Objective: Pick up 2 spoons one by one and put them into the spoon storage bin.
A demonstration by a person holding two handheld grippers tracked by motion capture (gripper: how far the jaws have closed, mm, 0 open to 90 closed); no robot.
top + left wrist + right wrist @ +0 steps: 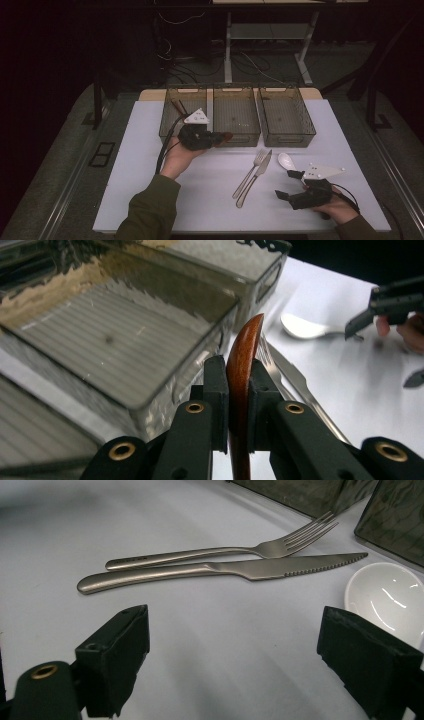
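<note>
1. Left gripper [239,405] is clamped tight on a wooden spoon [243,365], the reddish-brown piece pinched edge-on between the two black jaws and rising above them.
2. In the high view that gripper [220,138] hangs just in front of the bins, with the spoon's tip [226,135] poking out toward the middle bin [236,135].
3. There are three clear bins in a row at the back of the white table [150,190]: left bin [170,117], middle, right bin [300,132]. The spoon is near the middle one's front wall, not inside it.
4. Right gripper [289,184] sits low on the table's right side, jaws spread wide, nothing between them.
5. Its own view looks across bare table at a fork [210,553] and a knife [220,570], lying side by side and touching along the handles.
6. Just right of them is a white spoon [382,597], bowl up, close to the right jaw.
7. From above, fork [249,172], knife [254,179] and white spoon [286,161] all lie between the two grippers.
</note>
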